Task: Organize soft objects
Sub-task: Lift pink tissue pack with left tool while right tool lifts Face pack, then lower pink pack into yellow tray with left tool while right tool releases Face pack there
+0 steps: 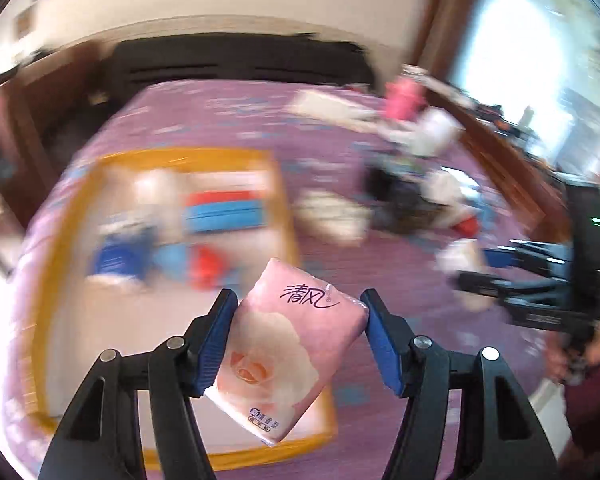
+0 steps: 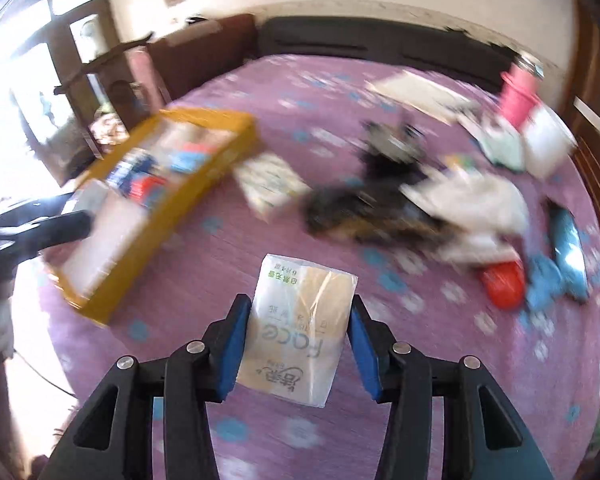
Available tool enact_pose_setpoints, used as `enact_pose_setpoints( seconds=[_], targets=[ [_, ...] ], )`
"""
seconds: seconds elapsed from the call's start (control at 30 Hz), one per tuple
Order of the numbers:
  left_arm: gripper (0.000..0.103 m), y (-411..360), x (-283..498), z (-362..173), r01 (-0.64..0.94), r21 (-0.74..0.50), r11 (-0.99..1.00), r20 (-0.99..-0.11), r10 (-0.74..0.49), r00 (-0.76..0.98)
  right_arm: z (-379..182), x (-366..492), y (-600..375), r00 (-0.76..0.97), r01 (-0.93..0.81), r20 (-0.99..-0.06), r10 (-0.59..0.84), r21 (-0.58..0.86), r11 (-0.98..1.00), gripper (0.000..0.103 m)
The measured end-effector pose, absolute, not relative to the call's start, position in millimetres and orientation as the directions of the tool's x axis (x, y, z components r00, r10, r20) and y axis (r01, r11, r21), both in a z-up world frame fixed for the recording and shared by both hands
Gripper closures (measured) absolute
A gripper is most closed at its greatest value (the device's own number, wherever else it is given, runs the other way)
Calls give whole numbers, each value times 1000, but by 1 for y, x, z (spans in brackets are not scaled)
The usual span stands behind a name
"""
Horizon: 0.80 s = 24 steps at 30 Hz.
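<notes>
Bed (image 2: 268, 232) with purple cover, pale and blue flower print; dark headboard (image 2: 380, 36) at far edge.

Lying on the cover:
- Yellow-rimmed box (image 2: 168, 208), left side, holding blurred packs in blue, red and white. Same box (image 1: 288, 216) in left wrist view, near left.
- Pale flat pack (image 2: 270, 184) just right of the box.
- Dark bundle of cloth (image 2: 380, 196) at centre, white cloth (image 2: 480, 196) against its right side.
- Red item (image 2: 504, 284) and blue cloth (image 2: 548, 284) near right, touching.
- Pink item (image 2: 518, 96) far right, upright; white bag (image 2: 548, 140) beside it.
- Flat pale sheet (image 2: 416, 90), far, left of pink item.

Details blurred throughout.
</notes>
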State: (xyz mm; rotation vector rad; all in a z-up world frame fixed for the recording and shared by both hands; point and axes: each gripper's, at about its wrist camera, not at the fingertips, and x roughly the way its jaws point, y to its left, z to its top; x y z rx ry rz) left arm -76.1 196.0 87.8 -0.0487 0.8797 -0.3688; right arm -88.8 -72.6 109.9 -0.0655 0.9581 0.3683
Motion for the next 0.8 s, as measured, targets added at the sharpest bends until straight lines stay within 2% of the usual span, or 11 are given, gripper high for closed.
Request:
enact_pose_setpoints(
  seconds=[0.17,0.4,0.53,0.67,0.8],
  targets=[
    [40,271,-43,61,73,-250,966,-815,-251,523,129,-80,-6,492,-457,-787,372,130,880,51],
    [40,305,4,37,-71,-258,964,-853,-192,485,130,-67,72,434,-559,-796,422,129,819,51],
    [37,320,27,35,-146,-254,956,-842,-145,520,116,-55,108,380,-585,-823,421,138,799,51],
    [30,331,18,46,-132,-381,915,-787,-247,565,93,-38,139,316,-610,-865,389,128,782,51],
    [24,346,-14,60,-124,-423,898,-734,-259,627,71,-22,167,270,-637,-901,341,98,765,50]
  ],
)
